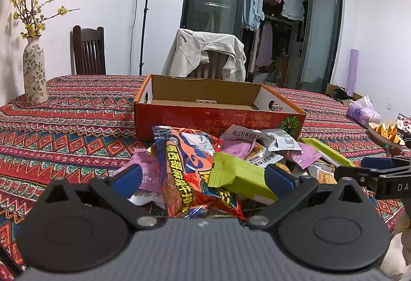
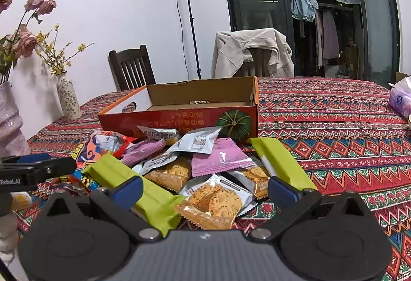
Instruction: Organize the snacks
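On the table (image 1: 77, 114) with its patterned cloth, the snack pile (image 2: 205, 165) lies just before the empty orange box (image 1: 205, 111). Both claws, left claw (image 1: 205, 175) and right claw (image 2: 205, 188), hover wide open (holding nothing); next, probably, one closes on a packet.

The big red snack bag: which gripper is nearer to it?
Left. The left gripper is open right over the red bag; the right gripper is open over cookie packets beside it.
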The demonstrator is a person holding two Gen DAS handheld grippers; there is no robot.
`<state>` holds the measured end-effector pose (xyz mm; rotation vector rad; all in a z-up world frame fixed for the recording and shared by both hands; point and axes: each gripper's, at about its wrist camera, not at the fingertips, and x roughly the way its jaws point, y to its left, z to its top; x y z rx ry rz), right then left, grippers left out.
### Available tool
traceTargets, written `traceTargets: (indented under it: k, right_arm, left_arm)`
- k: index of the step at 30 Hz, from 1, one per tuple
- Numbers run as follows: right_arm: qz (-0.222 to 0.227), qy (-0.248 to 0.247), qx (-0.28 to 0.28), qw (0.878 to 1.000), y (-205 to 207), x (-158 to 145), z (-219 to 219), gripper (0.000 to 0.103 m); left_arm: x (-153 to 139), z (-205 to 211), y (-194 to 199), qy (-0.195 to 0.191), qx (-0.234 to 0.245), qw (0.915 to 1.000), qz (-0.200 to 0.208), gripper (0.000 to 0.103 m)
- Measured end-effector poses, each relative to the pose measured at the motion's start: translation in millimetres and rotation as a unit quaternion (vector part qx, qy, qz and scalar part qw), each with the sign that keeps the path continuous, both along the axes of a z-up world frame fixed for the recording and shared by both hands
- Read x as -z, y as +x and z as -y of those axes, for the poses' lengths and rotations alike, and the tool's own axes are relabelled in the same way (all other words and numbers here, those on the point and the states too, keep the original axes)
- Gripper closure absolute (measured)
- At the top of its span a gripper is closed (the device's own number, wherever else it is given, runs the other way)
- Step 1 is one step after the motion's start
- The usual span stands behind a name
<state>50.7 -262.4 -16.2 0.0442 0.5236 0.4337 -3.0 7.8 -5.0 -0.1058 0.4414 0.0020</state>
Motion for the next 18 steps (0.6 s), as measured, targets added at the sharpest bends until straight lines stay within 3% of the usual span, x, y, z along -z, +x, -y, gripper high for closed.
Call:
traceTargets:
  k: [18]
  right_arm:
    - [-0.001, -0.002, 0.002, 1.000, 1.7, 3.4, 3.5, 0.000]
  left_arm:
    - [0.3, -1.7, 1.6, -0.001, -0.002, 1.0000, 0.001, 0.000]
